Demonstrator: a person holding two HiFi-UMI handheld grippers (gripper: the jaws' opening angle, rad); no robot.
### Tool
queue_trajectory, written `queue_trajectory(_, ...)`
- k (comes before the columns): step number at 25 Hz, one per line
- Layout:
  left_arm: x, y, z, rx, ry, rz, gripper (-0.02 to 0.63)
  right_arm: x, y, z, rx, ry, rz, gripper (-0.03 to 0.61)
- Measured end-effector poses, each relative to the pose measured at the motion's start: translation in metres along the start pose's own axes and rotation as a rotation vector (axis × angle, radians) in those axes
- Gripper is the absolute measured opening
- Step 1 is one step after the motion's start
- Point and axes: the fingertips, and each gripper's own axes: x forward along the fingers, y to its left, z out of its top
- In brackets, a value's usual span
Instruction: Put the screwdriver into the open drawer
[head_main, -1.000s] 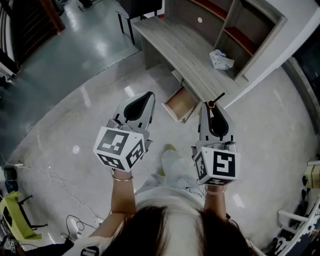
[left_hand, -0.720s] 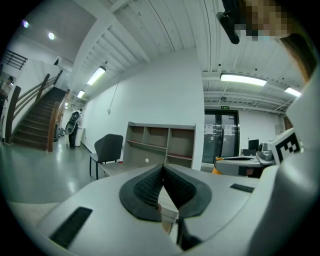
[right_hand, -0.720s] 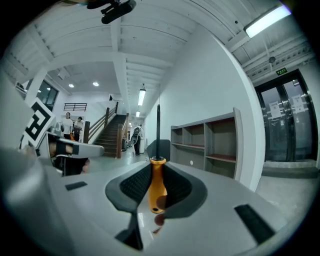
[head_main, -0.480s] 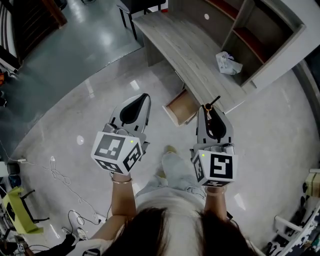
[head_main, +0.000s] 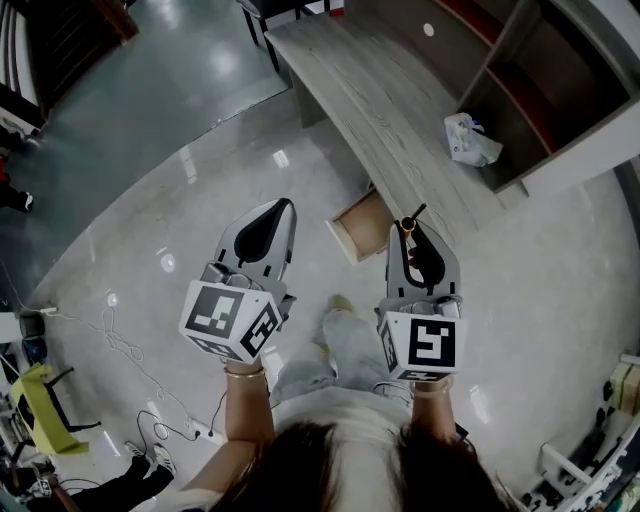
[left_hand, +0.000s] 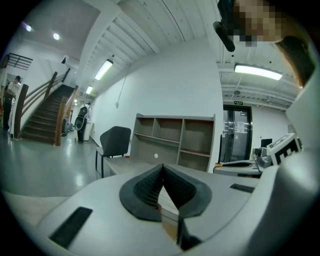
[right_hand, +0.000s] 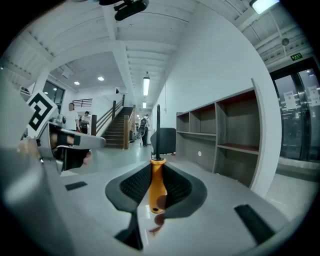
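Observation:
My right gripper (head_main: 409, 232) is shut on the screwdriver (right_hand: 157, 186), whose orange handle sits between the jaws while its dark shaft (right_hand: 158, 131) sticks up past them. From the head view the screwdriver (head_main: 408, 224) pokes out of the jaws toward the desk. The open drawer (head_main: 361, 224) hangs out from under the wooden desk (head_main: 370, 95), just ahead of and between both grippers. My left gripper (head_main: 279, 209) is held over the floor left of the drawer, shut with nothing in it; its pads (left_hand: 150, 187) meet at the tip.
A crumpled white cloth (head_main: 470, 140) lies on the desk by the shelf unit (head_main: 540, 80). A dark chair (left_hand: 113, 141) stands at the desk's far end. Stairs (left_hand: 45, 115) rise on the left. Cables (head_main: 125, 350) trail on the floor at left.
The view has drifted: the desk and drawer have shifted right and slightly down in the head view. Both grippers keep their hold and pose, the right still carrying the screwdriver.

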Motion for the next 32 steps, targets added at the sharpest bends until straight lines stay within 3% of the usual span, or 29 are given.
queue_trajectory(11, 0.030, 0.037, -0.019, -0.030, 0.039, 0.037, 0.017, 0.050, 0.007, -0.037, -0.058, 0.076, 0.036, 0.086)
queue_trajectory(17, 0.053, 0.067, -0.040, -0.042, 0.070, 0.018, 0.016, 0.079, 0.014, -0.069, -0.019, 0.126, 0.004, 0.086)
queue_trajectory(23, 0.075, 0.090, -0.069, -0.056, 0.089, -0.001, 0.015, 0.103, 0.018, -0.117, -0.071, 0.187, -0.012, 0.086)
queue_trajectory(32, 0.098, 0.121, -0.117, -0.083, 0.144, -0.002, 0.015, 0.132, 0.015, -0.194, -0.063, 0.272, -0.068, 0.086)
